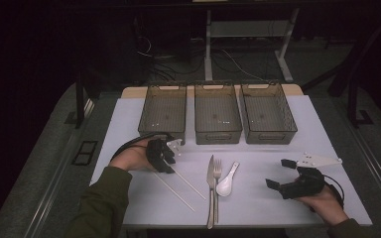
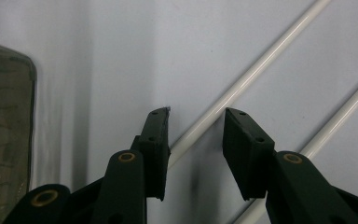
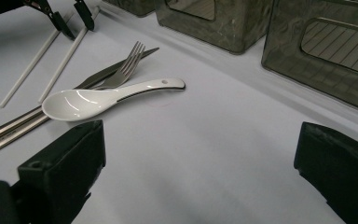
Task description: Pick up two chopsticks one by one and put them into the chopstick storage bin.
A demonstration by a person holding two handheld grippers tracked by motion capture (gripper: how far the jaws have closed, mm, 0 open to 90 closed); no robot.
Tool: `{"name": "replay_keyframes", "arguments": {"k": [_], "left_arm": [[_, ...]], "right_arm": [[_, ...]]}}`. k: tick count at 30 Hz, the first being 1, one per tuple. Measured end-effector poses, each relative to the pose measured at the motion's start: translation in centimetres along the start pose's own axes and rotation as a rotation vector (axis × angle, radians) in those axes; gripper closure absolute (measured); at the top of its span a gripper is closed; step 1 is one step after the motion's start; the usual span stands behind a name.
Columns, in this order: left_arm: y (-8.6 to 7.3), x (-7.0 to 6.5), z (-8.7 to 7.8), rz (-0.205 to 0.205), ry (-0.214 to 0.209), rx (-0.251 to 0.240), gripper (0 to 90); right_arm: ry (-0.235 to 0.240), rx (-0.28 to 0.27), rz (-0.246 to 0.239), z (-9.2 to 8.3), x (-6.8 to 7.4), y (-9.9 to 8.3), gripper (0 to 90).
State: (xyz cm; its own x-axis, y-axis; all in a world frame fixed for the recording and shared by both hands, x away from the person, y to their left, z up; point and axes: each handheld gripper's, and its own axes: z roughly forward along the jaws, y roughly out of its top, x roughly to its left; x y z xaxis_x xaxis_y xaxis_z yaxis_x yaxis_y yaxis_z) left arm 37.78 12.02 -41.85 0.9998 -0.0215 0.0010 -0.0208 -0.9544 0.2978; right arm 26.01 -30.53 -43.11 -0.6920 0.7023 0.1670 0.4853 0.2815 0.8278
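Black jaws of the left gripper [image 2: 196, 135] straddle one white chopstick [image 2: 242, 84], spread and not yet pinching, likely lined up to lift it. Its twin [image 1: 174, 192] lies just left of it; knife [image 1: 210, 188], fork [image 1: 217, 183] and spoon [image 1: 226, 182] lie right, unobstructing. Right gripper [image 1: 283, 173] waits spread, empty.
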Motion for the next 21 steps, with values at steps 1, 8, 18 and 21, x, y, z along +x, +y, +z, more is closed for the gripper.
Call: {"name": "replay_keyframes", "arguments": {"k": [1,8,18,21], "left_arm": [[0.08,0.02,0.01,0.006,-0.001,0.006,59.8],[0.36,0.07,0.03,0.027,-0.002,0.023,60.8],[0.55,-0.23,0.04,0.023,0.002,0.038,62.9],[0.65,-0.25,0.02,0.030,0.003,0.047,65.7]], "right_arm": [[0.000,0.000,0.001,-0.01,0.00,0.00,1.8],[0.002,0.000,0.001,0.00,0.02,0.00,1.8],[0.002,0.004,0.005,0.01,0.03,0.00,1.8],[0.003,0.002,0.004,0.00,0.01,0.00,1.8]]}}
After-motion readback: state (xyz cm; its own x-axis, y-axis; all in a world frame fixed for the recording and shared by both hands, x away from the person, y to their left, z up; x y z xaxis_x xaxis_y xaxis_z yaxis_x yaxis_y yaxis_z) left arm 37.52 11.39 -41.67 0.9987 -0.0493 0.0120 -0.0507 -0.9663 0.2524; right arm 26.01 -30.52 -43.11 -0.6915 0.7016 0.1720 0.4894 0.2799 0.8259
